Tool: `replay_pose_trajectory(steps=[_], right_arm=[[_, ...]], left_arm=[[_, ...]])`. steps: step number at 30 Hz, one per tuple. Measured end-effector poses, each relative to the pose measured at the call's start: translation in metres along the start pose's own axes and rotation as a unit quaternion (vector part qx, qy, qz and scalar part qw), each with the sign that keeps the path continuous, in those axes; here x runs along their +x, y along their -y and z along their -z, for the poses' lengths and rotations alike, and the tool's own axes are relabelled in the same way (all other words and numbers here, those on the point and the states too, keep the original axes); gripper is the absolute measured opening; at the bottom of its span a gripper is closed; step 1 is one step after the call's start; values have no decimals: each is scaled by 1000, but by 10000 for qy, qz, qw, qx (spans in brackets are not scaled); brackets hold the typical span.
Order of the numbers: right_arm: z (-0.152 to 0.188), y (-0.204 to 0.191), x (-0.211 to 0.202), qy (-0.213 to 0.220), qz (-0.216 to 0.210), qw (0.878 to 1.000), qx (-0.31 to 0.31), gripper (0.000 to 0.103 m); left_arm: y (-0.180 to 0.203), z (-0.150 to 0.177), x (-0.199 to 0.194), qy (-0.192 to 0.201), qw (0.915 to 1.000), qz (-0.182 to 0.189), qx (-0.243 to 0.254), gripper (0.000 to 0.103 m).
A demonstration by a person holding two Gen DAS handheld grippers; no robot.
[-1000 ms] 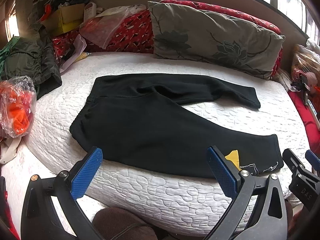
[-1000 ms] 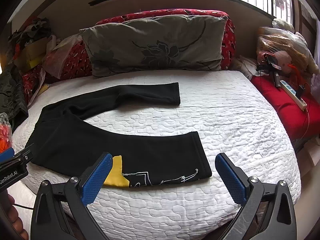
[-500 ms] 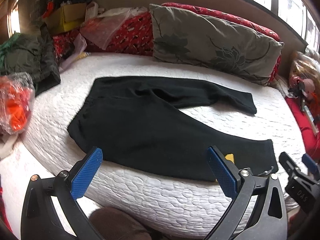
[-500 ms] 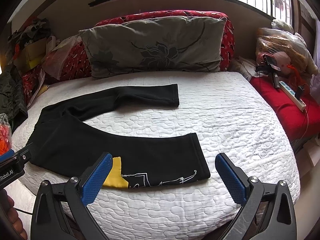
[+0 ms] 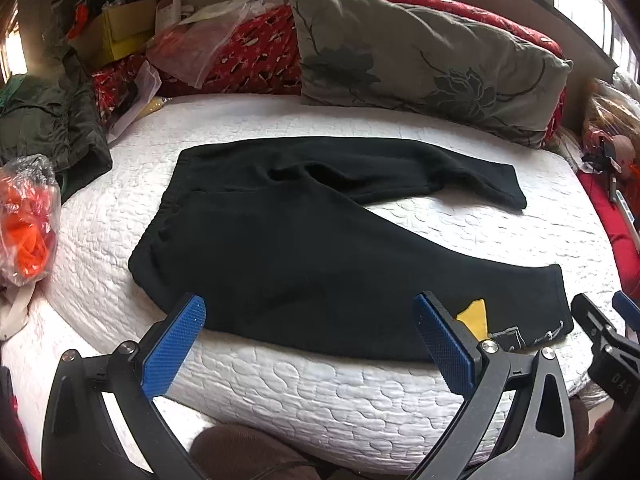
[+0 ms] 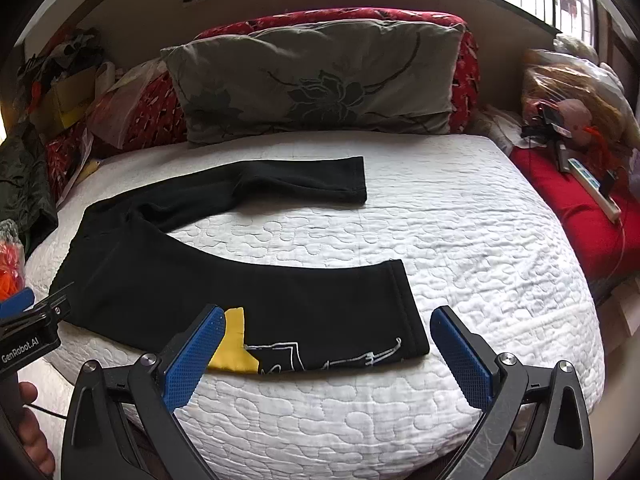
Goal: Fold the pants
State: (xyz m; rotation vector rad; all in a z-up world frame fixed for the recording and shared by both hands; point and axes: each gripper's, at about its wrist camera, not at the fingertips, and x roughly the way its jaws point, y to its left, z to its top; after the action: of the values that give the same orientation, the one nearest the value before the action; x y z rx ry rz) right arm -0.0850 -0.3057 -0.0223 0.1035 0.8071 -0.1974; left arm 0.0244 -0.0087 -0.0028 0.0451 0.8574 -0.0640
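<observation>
Black pants [image 5: 288, 248] lie flat on the white quilted bed [image 5: 320, 396], waist to the left, legs spread apart to the right. The near leg has a yellow patch [image 6: 234, 340] and white print near its cuff [image 6: 404, 312]. The pants also show in the right wrist view [image 6: 208, 280]. My left gripper [image 5: 310, 346] is open and empty, just off the bed's front edge below the waist and near leg. My right gripper [image 6: 326, 354] is open and empty, over the front edge by the near cuff.
A grey floral pillow [image 6: 320, 84] leans on red cushions at the head. Dark clothes [image 5: 52, 128], a box and plastic bags [image 5: 24, 220] pile at the left. A red mat with a power strip [image 6: 592, 184] and clutter lies at the right.
Both grippers have shifted only slightly; the left view has drifted a little toward the bed. The pants have not moved.
</observation>
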Motion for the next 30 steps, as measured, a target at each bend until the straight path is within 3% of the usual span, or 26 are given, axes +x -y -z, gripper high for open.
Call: replay_pose_trajectory(steps=[6, 16, 23, 30], right_arm=[[-28, 19, 19, -105, -9, 9998, 160, 103], [-119, 58, 97, -478, -74, 9975, 520, 103], [-154, 63, 166, -901, 29, 9945, 534, 102], [-171, 67, 216, -1244, -25, 9893, 760, 102]], left_arm=[[-16, -39, 14, 41, 9999, -88, 106, 103], [-91, -126, 67, -456, 9981, -321, -272, 103], [-157, -156, 132, -1348, 9860, -118, -971, 103], [-181, -165, 177, -1721, 9754, 110, -1370, 103]])
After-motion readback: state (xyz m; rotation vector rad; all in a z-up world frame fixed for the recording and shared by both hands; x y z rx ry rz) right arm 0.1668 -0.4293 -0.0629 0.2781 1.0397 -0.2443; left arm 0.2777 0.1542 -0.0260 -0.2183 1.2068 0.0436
